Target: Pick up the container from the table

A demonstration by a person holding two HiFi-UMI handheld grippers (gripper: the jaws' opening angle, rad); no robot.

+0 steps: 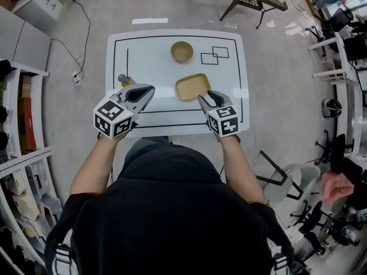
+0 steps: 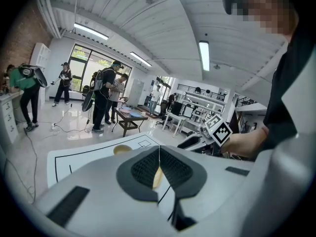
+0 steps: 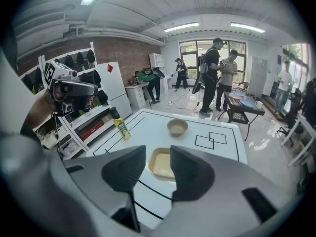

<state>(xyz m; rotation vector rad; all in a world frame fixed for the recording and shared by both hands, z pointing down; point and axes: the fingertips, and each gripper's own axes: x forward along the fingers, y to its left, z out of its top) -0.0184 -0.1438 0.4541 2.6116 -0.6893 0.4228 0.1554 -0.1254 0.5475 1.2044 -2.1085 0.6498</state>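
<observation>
A shallow tan rectangular container lies on the white table, near its front middle. My right gripper hovers just at the container's near right corner. In the right gripper view its jaws stand open, and the container shows through the gap, apart from the pads. My left gripper hangs to the left of the container, over the table's front left. Its pads meet in a line with nothing between them.
A round tan bowl sits farther back on the table, beside two overlapping drawn rectangles. A small yellow bottle stands at the left edge. Shelves line the left; a chair stands right.
</observation>
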